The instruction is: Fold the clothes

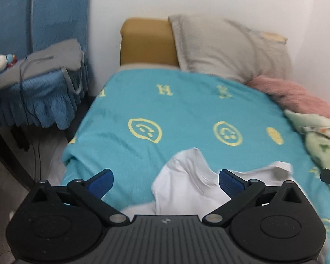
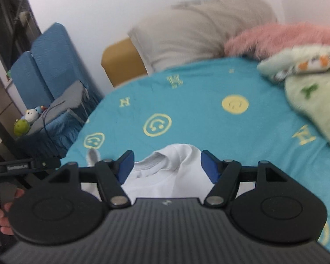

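A white garment (image 1: 187, 182) lies crumpled on the teal bed sheet (image 1: 165, 110) near the bed's front edge. My left gripper (image 1: 166, 182) is open, its blue pads wide apart, just above the garment's left part. In the right wrist view the same white garment (image 2: 173, 171) shows its collar between the fingers. My right gripper (image 2: 167, 165) is open with the cloth lying between and below its pads; nothing is clamped. The left gripper's tip (image 2: 26, 166) shows at the left edge of the right wrist view.
A grey pillow (image 1: 228, 46) and yellow headboard (image 1: 147, 41) stand at the back. A pink fluffy blanket (image 1: 297, 96) and pale green blanket (image 1: 319, 140) lie along the right side. A blue-covered side table (image 1: 37, 92) with small toys stands left of the bed.
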